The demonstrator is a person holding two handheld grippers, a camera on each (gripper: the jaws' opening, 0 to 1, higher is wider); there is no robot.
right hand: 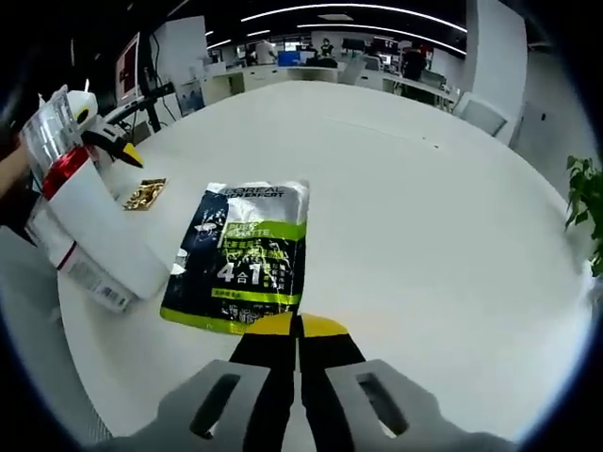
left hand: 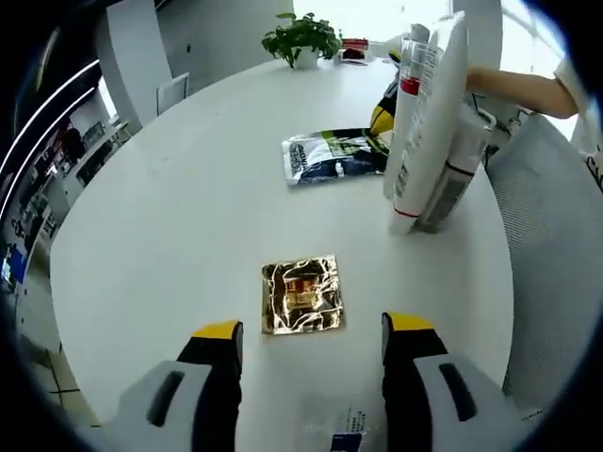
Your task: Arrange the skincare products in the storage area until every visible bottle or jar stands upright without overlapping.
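Spanning both views, the round white table (left hand: pixel 179 217) carries everything. In the left gripper view a grey mesh chair (left hand: pixel 551 254) sits off to the right of the left gripper (left hand: pixel 312 335), past the table edge.

Two white tubes (left hand: pixel 429 122) lean against each other, tilted, ahead and right of the left gripper; in the right gripper view the same tubes (right hand: pixel 94 231) sit ahead-left of the right gripper (right hand: pixel 298 326). One has a red band near the top. Not upright.

Dark sachet pack with green print (right hand: pixel 240 254) lies flat just ahead of the right gripper's tips, slightly left. From the left gripper it sits well ahead (left hand: pixel 332 155), just beside the tubes.

Potted plant (left hand: pixel 303 40) stands at the far table edge from the left gripper.

Gold foil sachet (left hand: pixel 301 295) lies flat directly ahead of the left gripper, between the lines of its two jaws, not touching them.

Left gripper: jaws spread wide, empty. Right gripper: yellow tips pressed together, nothing between them.
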